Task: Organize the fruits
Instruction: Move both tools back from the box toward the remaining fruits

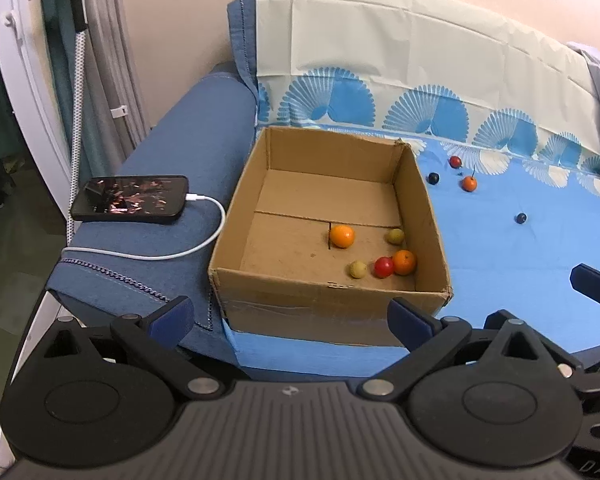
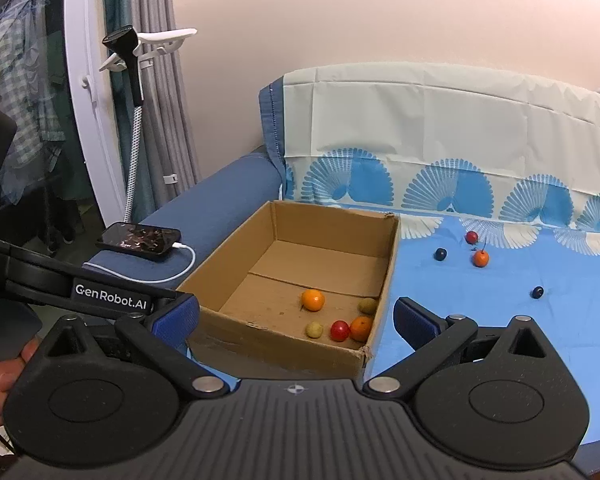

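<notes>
An open cardboard box [image 1: 324,304] [image 2: 284,356] sits on the blue sheet of a sofa seat. Inside lie two orange fruits [image 1: 342,236] [image 1: 404,262], a red one [image 1: 383,267] and two yellow-green ones [image 1: 358,269] [image 1: 395,236]. Loose on the sheet to the right lie a red fruit [image 1: 455,161], an orange one with a stem [image 1: 469,183] [image 2: 480,258] and two dark ones [image 1: 433,178] [image 1: 521,218]. My left gripper [image 1: 290,316] stands open in front of the box's near wall, holding nothing. My right gripper [image 2: 296,316] is open and holds nothing, near the box's front right corner.
A phone [image 1: 132,199] on a white charging cable [image 1: 172,254] lies on the blue sofa armrest left of the box. The sofa back [image 1: 420,56] rises behind. A white stand and grey curtains are at the far left. A hand [image 2: 4,376] holds the left gripper.
</notes>
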Available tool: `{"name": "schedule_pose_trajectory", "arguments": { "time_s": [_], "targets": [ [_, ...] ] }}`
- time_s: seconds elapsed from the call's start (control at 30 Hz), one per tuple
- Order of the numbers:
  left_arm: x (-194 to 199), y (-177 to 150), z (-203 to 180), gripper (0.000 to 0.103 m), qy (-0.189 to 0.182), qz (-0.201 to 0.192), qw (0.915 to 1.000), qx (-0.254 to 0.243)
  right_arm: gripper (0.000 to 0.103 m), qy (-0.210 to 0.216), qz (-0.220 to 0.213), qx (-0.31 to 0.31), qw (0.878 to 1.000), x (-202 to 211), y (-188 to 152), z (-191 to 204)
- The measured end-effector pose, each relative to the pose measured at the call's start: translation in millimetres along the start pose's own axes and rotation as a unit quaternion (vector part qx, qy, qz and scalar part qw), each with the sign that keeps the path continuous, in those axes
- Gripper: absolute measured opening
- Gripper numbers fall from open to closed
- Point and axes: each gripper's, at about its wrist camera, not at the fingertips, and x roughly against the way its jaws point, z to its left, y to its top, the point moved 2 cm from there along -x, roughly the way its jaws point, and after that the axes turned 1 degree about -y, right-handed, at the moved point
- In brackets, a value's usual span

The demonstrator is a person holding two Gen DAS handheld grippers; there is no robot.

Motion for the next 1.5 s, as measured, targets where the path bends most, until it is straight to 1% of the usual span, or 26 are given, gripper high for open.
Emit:
{"name": "schedule_pose_trajectory", "arguments": {
  "time_s": [0.17,0.43,0.63,0.8,0.9,0.97,1.03,1.1,1.2,1.3,1.43,1.5],
  "targets": [
    [-11,8,-19,0.103,-0.005,0.007,0.9998,-0.018,0.102,-0.01,-0.002,-0.022,1.0,-5,1,-20],
    [-35,32,-55,0.103,-0.019,0.018,0.9988,-0.041,0.102,-0.042,-0.002,-0.065,0.997,-14,3,-69],
    [-63,62,-94,0.103,-0.046,0.023,0.9972,-0.055,0.102,-0.09,-0.007,-0.086,0.992,-25,4,-121],
    [-100,95,-138,0.103,-0.077,0.031,0.9946,-0.064,0.102,-0.136,-0.004,-0.109,0.985,-42,-1,-175],
    [-134,119,-166,0.103,-0.088,0.04,0.9931,-0.067,0.102,-0.161,-0.001,-0.12,0.98,-58,-5,-208],
    [-161,134,-187,0.103,-0.093,0.039,0.9919,-0.077,0.102,-0.175,0.001,-0.122,0.977,-74,-6,-229],
    [-188,148,-206,0.103,-0.094,0.036,0.991,-0.088,0.102,-0.187,0.003,-0.122,0.975,-94,-6,-252],
    [-224,163,-228,0.103,-0.096,0.048,0.9893,-0.099,0.102,-0.195,0.009,-0.118,0.974,-117,-5,-272],
    [-279,182,-259,0.103,-0.109,0.069,0.9863,-0.103,0.102,-0.205,0.022,-0.104,0.973,-162,-6,-302],
    [-335,198,-285,0.103,-0.114,0.085,0.9848,-0.099,0.102,-0.202,0.033,-0.096,0.974,-210,-6,-329],
    [-405,210,-305,0.103,-0.103,0.11,0.9856,-0.077,0.102,-0.193,0.054,-0.077,0.977,-287,-9,-359],
    [-436,213,-309,0.103,-0.086,0.12,0.9869,-0.066,0.102,-0.188,0.063,-0.069,0.978,-320,-12,-374]
  ]
}}
